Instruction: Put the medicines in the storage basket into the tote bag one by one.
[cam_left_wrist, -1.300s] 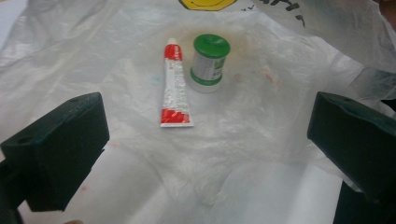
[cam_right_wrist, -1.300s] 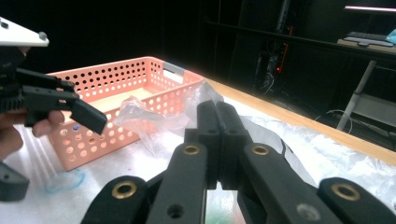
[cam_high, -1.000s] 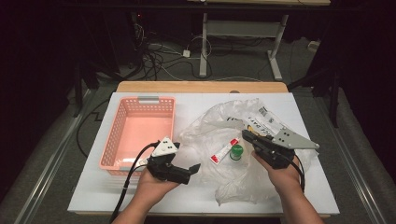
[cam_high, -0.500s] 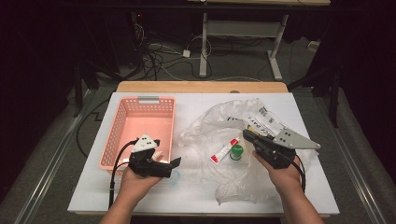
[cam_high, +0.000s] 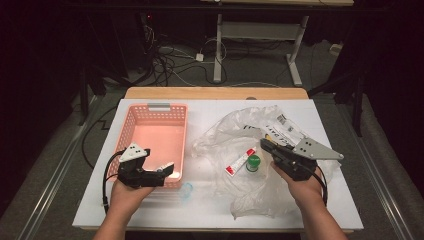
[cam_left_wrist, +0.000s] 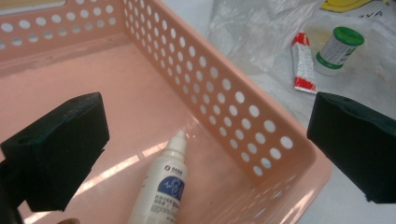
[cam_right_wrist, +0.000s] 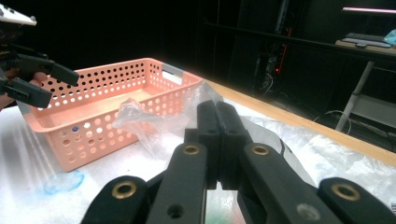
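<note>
left tongs (cam_high: 167, 170) apart over near right corner of pink basket (cam_high: 131, 130), empty; white dropper bottle (cam_left_wrist: 161, 186) lies on basket floor below them, nozzle toward far wall; right tongs (cam_high: 264, 145) pressed together at clear plastic bag (cam_high: 235, 132) on white bench (cam_high: 330, 125), whether film pinched cannot tell; red-white tube (cam_high: 240, 162) and green-capped jar (cam_high: 253, 162) lie side by side on bag

High view looks forward and down over the whole worktop (cam_high: 210, 210) from above, left gripper view sits close over the pink basket (cam_left_wrist: 261, 126) looking steeply into its corner, right gripper view looks low and level across the worktop, all three sharing that basket.
</note>
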